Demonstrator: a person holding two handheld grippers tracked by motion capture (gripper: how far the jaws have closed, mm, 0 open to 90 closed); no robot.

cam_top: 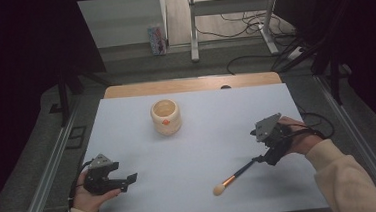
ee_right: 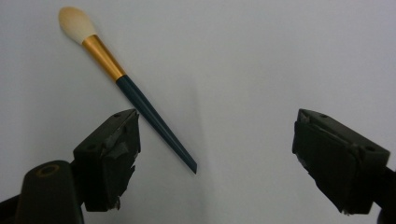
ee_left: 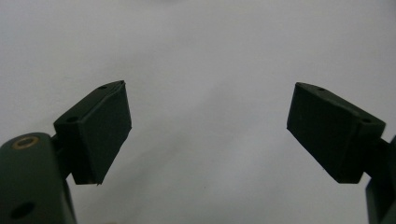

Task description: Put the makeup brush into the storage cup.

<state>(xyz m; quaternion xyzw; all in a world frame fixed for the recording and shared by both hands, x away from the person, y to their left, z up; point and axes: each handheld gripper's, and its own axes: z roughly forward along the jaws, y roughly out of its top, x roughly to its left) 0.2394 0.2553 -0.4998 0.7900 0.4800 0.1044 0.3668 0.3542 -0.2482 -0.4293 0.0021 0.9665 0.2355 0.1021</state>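
A makeup brush point(cam_top: 233, 177) with a pale tuft, gold ferrule and dark handle lies flat on the white table point(cam_top: 194, 150) at the front right. My right gripper point(cam_top: 261, 157) is open just over the handle's tail end. In the right gripper view the brush point(ee_right: 135, 100) slants from upper left down between the jaws, close to the left jaw, and my right gripper point(ee_right: 217, 154) has its jaws wide apart. A cream ribbed cup point(cam_top: 165, 116) with an orange dot stands at the middle back. My left gripper point(cam_top: 126, 183) rests open at the front left; the left gripper view has the left gripper point(ee_left: 208, 133) over bare table.
A wooden strip point(cam_top: 194, 84) runs along the table's far edge. Metal rails point(cam_top: 54, 160) flank the table on both sides. Cables and a metal frame point(cam_top: 229, 13) lie on the floor beyond. The person's sleeve point(cam_top: 351, 180) enters at the bottom right.
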